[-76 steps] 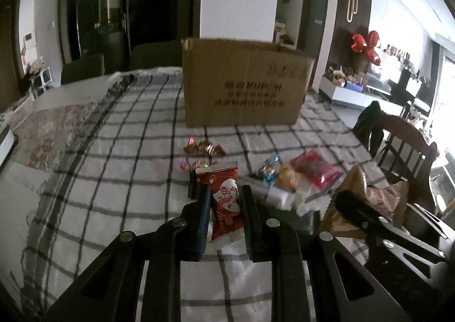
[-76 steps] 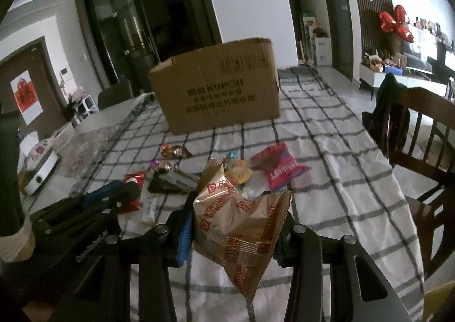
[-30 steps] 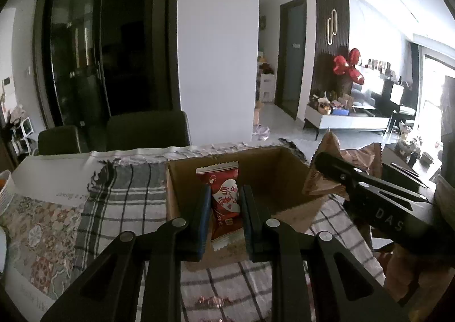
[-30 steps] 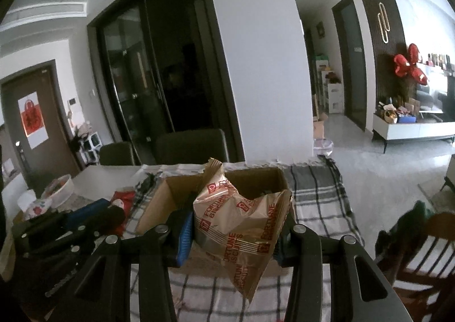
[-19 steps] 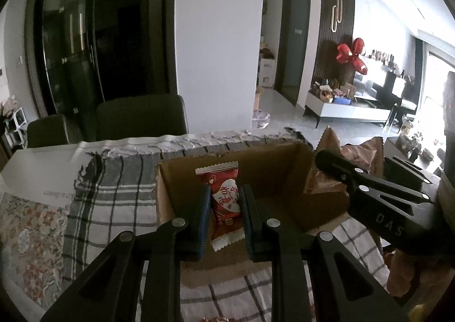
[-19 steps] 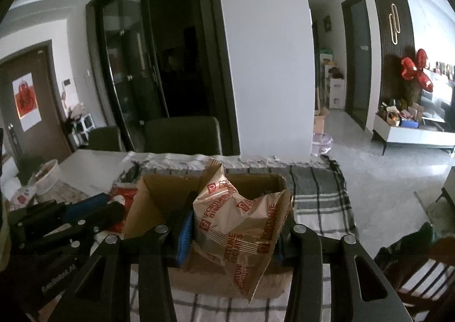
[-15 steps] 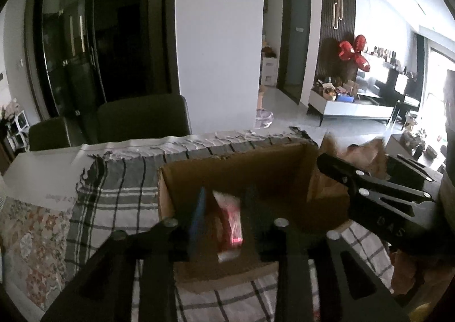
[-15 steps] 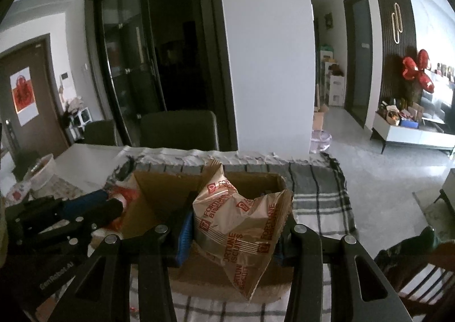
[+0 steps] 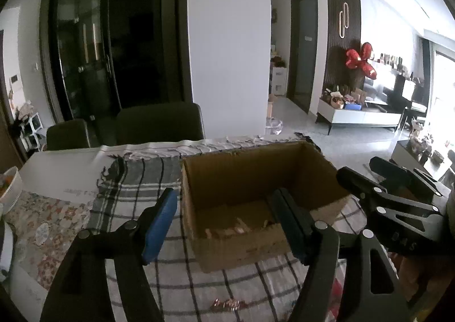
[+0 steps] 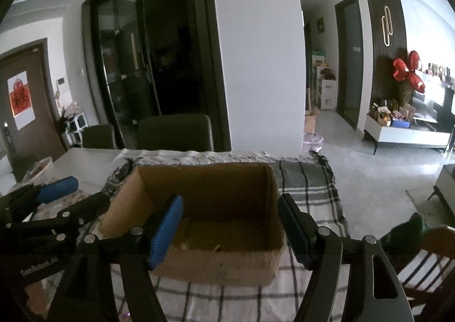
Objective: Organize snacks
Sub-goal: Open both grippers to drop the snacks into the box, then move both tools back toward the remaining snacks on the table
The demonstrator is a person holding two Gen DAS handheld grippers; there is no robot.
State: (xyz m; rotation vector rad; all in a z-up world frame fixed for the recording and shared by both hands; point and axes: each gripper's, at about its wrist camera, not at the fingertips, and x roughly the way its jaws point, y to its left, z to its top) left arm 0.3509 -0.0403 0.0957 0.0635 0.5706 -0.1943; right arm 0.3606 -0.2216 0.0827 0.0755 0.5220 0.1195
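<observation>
An open brown cardboard box point(image 9: 236, 248) stands on the checked tablecloth; it also shows in the right wrist view point(image 10: 227, 268). My left gripper point(image 9: 224, 216) is open and empty, held above the box's near wall. My right gripper point(image 10: 230, 225) is open and empty above the same box. Pale snack wrappers point(image 9: 236, 229) lie on the box floor, dim and hard to make out. A small wrapped candy point(image 9: 227, 303) lies on the cloth in front of the box.
Dark chairs point(image 9: 159, 123) stand behind the table. A patterned mat point(image 9: 42, 225) lies at the left. A white bowl point(image 10: 39, 168) sits at the far left. A wooden chair point(image 10: 426, 259) stands at the right. The other gripper's arm point(image 9: 392, 208) is close at the right.
Both grippers have opened over the box. The red packet has left my left gripper and the brown biscuit bag has left my right gripper; both dropped out of sight into the box.
</observation>
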